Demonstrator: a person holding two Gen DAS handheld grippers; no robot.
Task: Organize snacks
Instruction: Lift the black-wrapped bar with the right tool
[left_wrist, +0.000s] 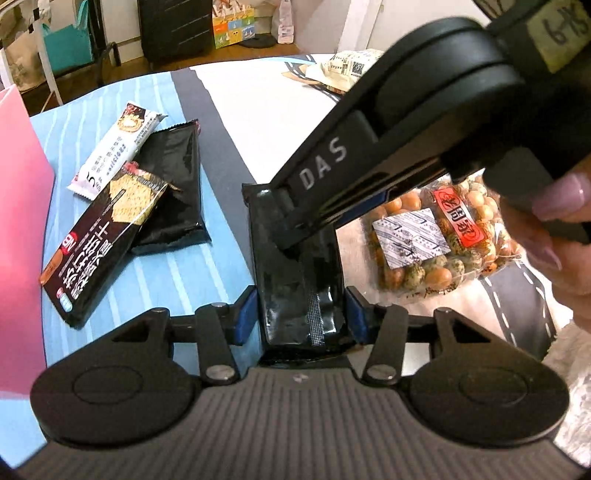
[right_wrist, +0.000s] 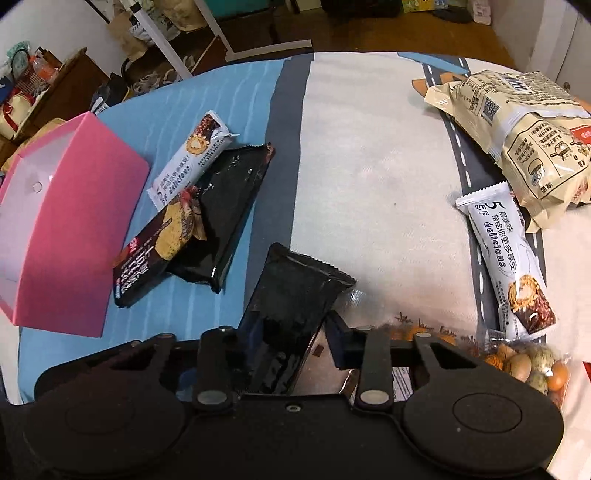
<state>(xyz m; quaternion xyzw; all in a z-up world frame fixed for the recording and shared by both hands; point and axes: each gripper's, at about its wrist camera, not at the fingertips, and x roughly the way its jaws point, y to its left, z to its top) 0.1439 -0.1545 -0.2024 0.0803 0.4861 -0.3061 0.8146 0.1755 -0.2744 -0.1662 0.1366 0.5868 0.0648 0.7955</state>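
Far left stands the pink box (right_wrist: 70, 225), and just right of it a small heap on the blue part of the bed cover (right_wrist: 369, 177): a white snack bar (right_wrist: 192, 155) and a dark cracker pack (right_wrist: 159, 247) lying over a black pouch (right_wrist: 229, 214). Next comes the task's thing in play, a second black packet (left_wrist: 299, 266), its long axis running away from the left gripper (left_wrist: 301, 314), whose jaws pinch its near end across the narrow width. The right gripper (right_wrist: 291, 343) (reaching in from the upper right in the left view) grips the same packet further along. Both hands hold it, so the heap lies to the left of the jaws, nearer the left hand. Furthest right sit the nut bag (left_wrist: 436, 240), another white bar (right_wrist: 506, 266) and a beige bag (right_wrist: 532, 136).
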